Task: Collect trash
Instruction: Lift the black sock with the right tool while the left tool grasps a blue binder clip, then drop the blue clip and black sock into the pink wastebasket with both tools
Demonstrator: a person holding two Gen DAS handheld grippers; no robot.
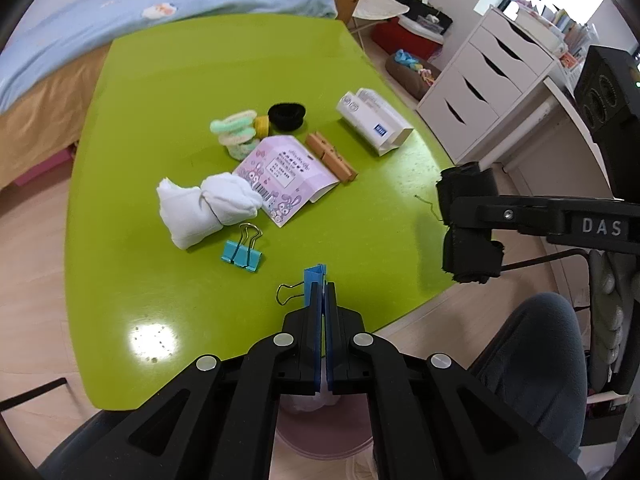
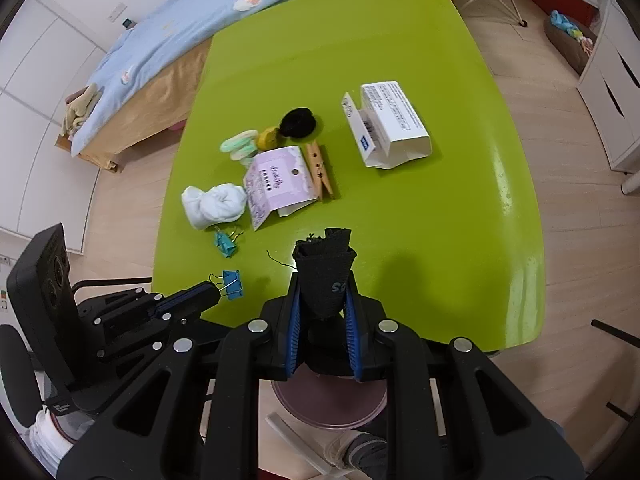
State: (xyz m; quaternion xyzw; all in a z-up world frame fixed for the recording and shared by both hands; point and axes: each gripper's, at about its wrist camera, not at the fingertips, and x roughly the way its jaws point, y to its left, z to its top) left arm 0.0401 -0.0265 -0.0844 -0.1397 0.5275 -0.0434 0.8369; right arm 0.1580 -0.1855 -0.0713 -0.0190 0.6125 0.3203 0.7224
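Note:
My left gripper [image 1: 323, 290] is shut on a blue binder clip [image 1: 316, 278] just above the near edge of the green table [image 1: 200, 80]. The clip's wire handle sticks out to the left. In the right wrist view the same clip [image 2: 232, 284] hangs from the left gripper [image 2: 218, 293] at the lower left. My right gripper [image 2: 323, 282] is shut on a rolled black cloth [image 2: 326, 268], held above the table's near edge. The left wrist view shows that black cloth [image 1: 468, 232] at the right.
On the table lie a teal binder clip [image 1: 242, 254], a white sock bundle [image 1: 204, 206], a pink packaging card [image 1: 286, 178], wooden clothespins [image 1: 332, 156], an open white box [image 1: 374, 122] and hair ties [image 1: 287, 116]. A pink bin [image 2: 328, 404] stands below the near edge.

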